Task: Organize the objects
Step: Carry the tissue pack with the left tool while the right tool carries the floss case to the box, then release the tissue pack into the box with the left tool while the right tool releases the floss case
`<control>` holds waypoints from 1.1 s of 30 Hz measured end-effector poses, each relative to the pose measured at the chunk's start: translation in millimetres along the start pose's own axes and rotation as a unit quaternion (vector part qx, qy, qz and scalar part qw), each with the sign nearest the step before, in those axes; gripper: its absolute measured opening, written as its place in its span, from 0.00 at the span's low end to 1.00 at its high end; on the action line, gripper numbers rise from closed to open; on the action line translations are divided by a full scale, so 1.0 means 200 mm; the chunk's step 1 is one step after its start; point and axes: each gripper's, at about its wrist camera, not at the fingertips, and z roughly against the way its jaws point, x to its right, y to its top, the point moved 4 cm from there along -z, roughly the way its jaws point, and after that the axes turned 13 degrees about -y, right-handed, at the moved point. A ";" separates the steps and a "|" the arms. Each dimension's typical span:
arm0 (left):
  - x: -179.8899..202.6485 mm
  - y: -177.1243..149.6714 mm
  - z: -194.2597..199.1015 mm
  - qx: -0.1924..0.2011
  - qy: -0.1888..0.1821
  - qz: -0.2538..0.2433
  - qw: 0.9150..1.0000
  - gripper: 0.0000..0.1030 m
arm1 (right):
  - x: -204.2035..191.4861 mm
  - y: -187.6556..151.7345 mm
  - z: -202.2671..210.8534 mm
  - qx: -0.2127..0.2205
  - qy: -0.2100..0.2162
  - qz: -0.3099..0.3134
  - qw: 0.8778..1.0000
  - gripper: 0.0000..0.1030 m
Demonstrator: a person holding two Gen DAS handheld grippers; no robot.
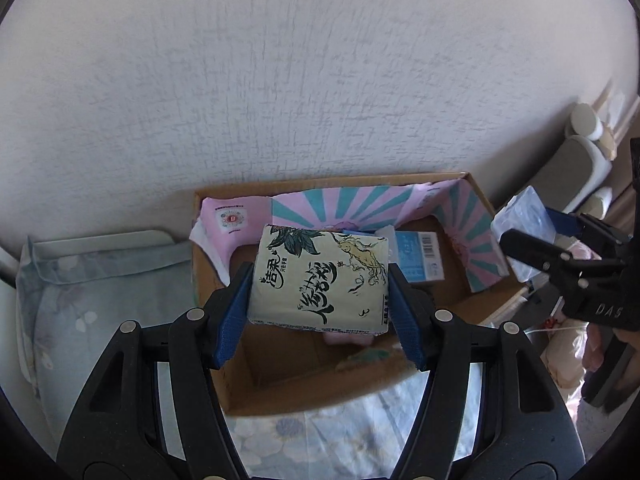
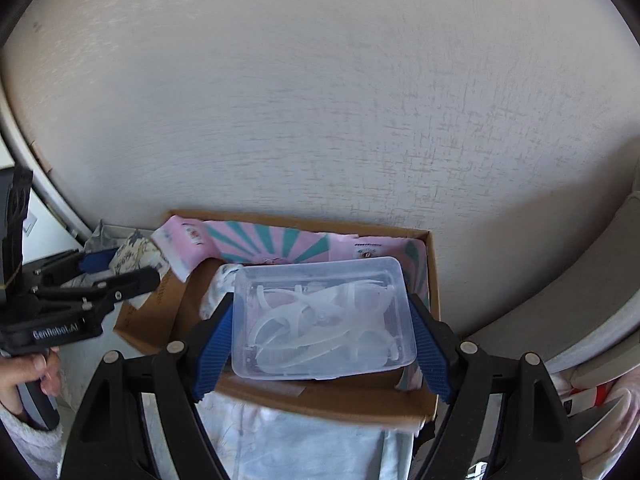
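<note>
My left gripper (image 1: pixel 320 300) is shut on a cream tissue pack (image 1: pixel 320 280) with black Chinese lettering and holds it above the open cardboard box (image 1: pixel 280 396). My right gripper (image 2: pixel 320 332) is shut on a clear plastic case (image 2: pixel 320 316) with white plastic parts inside, held over the same box (image 2: pixel 360 400). The box is lined with pink and teal paper (image 1: pixel 340 204). The right gripper and its case (image 1: pixel 524 224) show at the right of the left wrist view. The left gripper and its pack (image 2: pixel 128 260) show at the left of the right wrist view.
A blue and white carton (image 1: pixel 420 256) lies inside the box. The box sits on pale floral bedding (image 1: pixel 100 292) against a white textured wall (image 1: pixel 320 80). Cushioned furniture (image 1: pixel 576 168) stands at the right, with pink bags (image 1: pixel 568 344) below it.
</note>
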 end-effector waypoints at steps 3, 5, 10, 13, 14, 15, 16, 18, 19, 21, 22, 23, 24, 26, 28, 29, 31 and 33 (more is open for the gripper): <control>-0.03 0.01 -0.09 -0.013 0.009 0.007 1.000 0.59 | 0.00 0.04 -0.08 -0.012 0.001 0.002 1.000 0.75; -0.05 0.02 -0.13 -0.021 0.016 0.011 1.000 0.59 | 0.00 0.07 -0.13 -0.017 0.003 0.005 1.000 0.75; -0.10 0.01 -0.24 -0.040 0.028 0.017 0.999 0.59 | -0.04 0.11 -0.23 -0.035 0.005 0.013 0.999 0.75; -0.11 0.00 -0.28 -0.045 0.030 0.021 0.998 0.59 | -0.05 0.12 -0.28 -0.045 0.006 0.015 0.999 0.75; -0.11 0.00 -0.29 -0.046 0.030 0.020 0.998 0.59 | -0.06 0.12 -0.29 -0.048 0.007 0.016 0.999 0.75; -0.11 0.00 -0.29 -0.047 0.030 0.019 0.998 0.59 | -0.06 0.12 -0.30 -0.050 0.008 0.017 0.999 0.75; -0.10 0.00 -0.30 -0.047 0.030 0.019 0.998 0.59 | -0.07 0.12 -0.31 -0.053 0.008 0.018 0.998 0.75; -0.09 0.01 -0.30 -0.049 0.033 0.014 0.998 0.59 | -0.07 0.11 -0.33 -0.059 0.007 0.018 0.998 0.75; -0.08 0.01 -0.30 -0.049 0.035 0.012 0.998 0.59 | -0.07 0.11 -0.34 -0.061 0.007 0.015 0.998 0.75; -0.07 0.01 -0.31 -0.052 0.041 0.009 0.998 0.62 | -0.06 0.12 -0.35 -0.066 0.007 0.007 0.998 0.75; -0.06 0.01 -0.31 -0.055 0.041 0.007 0.998 0.74 | -0.06 0.12 -0.35 -0.068 0.010 0.002 0.998 0.75; -0.06 0.00 -0.31 -0.056 0.041 0.007 0.998 0.86 | -0.06 0.12 -0.35 -0.071 0.015 -0.002 0.997 0.75; -0.06 0.00 -0.31 -0.055 0.042 0.007 0.998 1.00 | -0.05 0.12 -0.36 -0.079 0.023 -0.006 0.997 0.76; -0.04 -0.01 -0.31 -0.049 0.040 0.004 0.998 1.00 | -0.05 0.12 -0.38 -0.087 0.024 -0.010 0.996 0.77; -0.04 -0.02 -0.33 -0.052 0.037 0.006 0.998 1.00 | -0.04 0.11 -0.39 -0.094 0.016 -0.010 0.995 0.90; -0.03 -0.03 -0.33 -0.052 0.040 0.005 0.998 1.00 | -0.03 0.10 -0.40 -0.098 0.013 -0.011 0.995 0.99; -0.03 -0.04 -0.34 -0.054 0.044 0.004 0.998 1.00 | -0.02 0.09 -0.41 -0.104 0.012 -0.018 0.994 0.99; -0.02 -0.05 -0.36 -0.055 0.045 0.005 0.997 1.00 | 0.00 0.08 -0.42 -0.107 0.004 -0.023 0.994 0.99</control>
